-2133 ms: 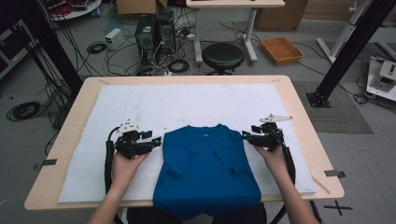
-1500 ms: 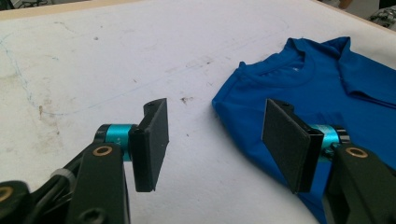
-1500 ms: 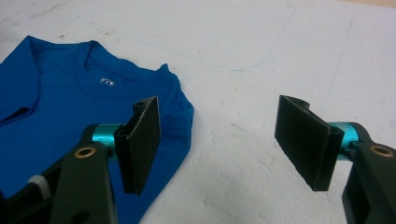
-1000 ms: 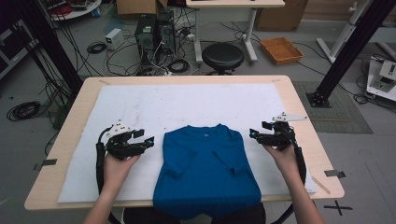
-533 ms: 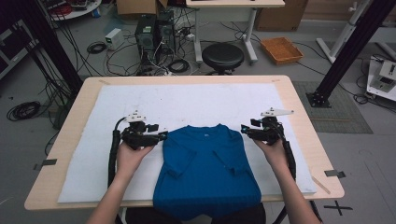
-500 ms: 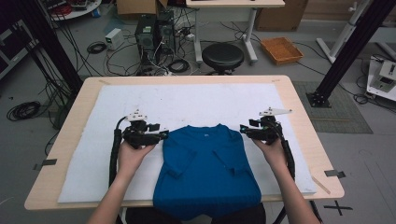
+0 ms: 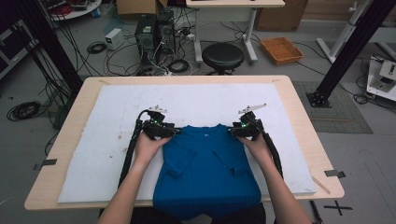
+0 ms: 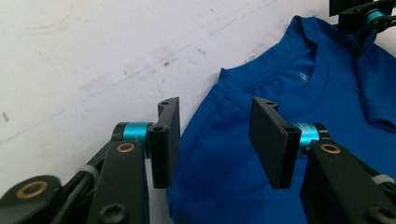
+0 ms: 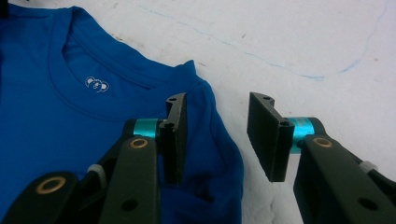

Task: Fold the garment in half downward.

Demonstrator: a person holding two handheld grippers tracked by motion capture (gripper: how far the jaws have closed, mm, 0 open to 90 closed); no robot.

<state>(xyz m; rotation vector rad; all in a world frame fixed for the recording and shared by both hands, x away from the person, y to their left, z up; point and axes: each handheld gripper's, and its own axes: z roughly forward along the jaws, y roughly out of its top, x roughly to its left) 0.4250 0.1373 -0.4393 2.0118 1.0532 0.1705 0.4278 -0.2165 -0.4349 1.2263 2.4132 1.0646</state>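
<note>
High view, both forearms reaching forward, left hand-held gripper (image 7: 173, 132) and right hand-held gripper (image 7: 232, 131) half-open, closing astride blue T-shirt (image 7: 205, 172) shoulders.

Looked down and forward from above the near edge of the surface (image 7: 299, 93), far enough back to take in the whole top and the floor beyond. Rode low on the left tool (image 8: 215, 140), close over the blue shirt (image 8: 243, 154), facing across its collar toward the right tool (image 8: 369, 16). Sat just as near on the right tool (image 9: 217, 137), aimed along the shirt's other shoulder. Shared the collar and shoulders of the shirt, and the white cover (image 7: 116, 140) beside them.
</note>
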